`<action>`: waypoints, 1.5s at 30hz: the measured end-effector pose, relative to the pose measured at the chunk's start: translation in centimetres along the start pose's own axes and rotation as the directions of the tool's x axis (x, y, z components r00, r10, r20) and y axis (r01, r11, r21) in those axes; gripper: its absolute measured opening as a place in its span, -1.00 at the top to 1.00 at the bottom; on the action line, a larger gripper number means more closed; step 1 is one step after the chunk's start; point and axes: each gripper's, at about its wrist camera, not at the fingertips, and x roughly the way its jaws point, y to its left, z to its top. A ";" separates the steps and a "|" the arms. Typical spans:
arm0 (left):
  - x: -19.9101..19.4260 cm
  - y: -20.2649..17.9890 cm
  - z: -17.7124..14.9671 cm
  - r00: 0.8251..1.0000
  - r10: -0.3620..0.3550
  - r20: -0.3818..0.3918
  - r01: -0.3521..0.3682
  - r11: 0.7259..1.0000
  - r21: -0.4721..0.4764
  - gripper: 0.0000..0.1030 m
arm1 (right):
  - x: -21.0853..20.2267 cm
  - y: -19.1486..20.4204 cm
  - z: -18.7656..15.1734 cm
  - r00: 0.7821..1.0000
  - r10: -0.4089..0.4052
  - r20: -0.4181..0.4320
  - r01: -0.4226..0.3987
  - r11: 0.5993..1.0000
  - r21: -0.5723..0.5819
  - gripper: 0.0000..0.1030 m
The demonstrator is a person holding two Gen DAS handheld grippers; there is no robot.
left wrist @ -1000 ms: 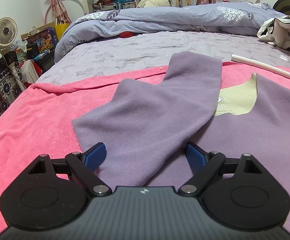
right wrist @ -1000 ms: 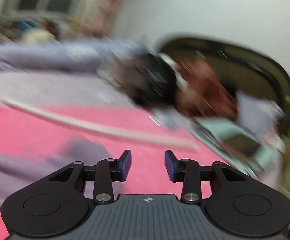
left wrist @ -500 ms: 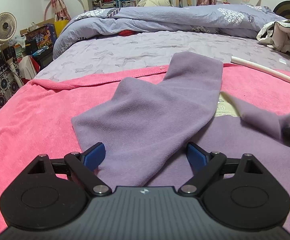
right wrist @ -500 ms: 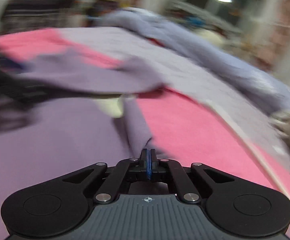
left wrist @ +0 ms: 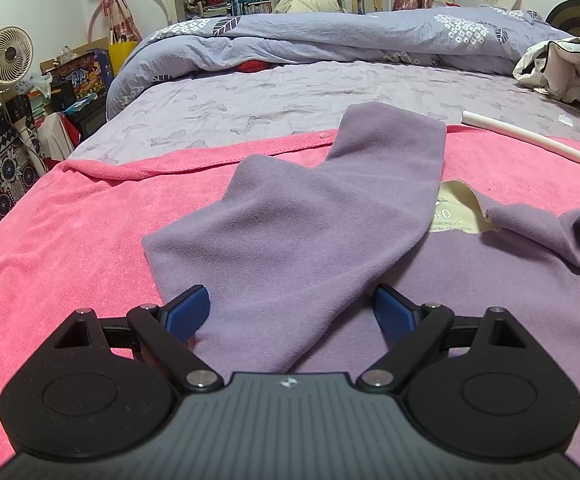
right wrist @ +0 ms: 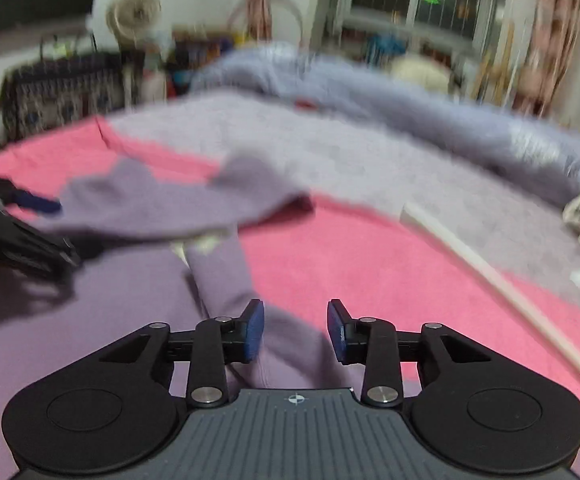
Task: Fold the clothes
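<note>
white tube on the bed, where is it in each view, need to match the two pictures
Left wrist view: the white tube lies at the upper right, slanting down to the right edge, on the pink blanket's far border.
Right wrist view: right side, running down to the lower right edge.
Shared landmark: the purple garment's folded sleeve.

The garment (left wrist: 290, 232) lies on a towel (left wrist: 70, 232) spread over the bed (left wrist: 290, 92), a tube (left wrist: 530, 140) to its right.

I counted one purple fleece garment (left wrist: 290, 232) on one pink towel (left wrist: 70, 240); one white tube (left wrist: 530, 140); one fan (left wrist: 6, 60); one quilt (left wrist: 350, 40); two grippers, left (left wrist: 290, 312) and right (right wrist: 295, 330).
</note>
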 end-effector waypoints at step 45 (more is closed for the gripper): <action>0.0 -0.1 -0.1 1.000 0.003 0.000 -0.003 1.000 0.006 -0.79 | 2.1 -1.2 -1.1 0.898 -0.439 0.002 0.439 0.898 0.014 0.89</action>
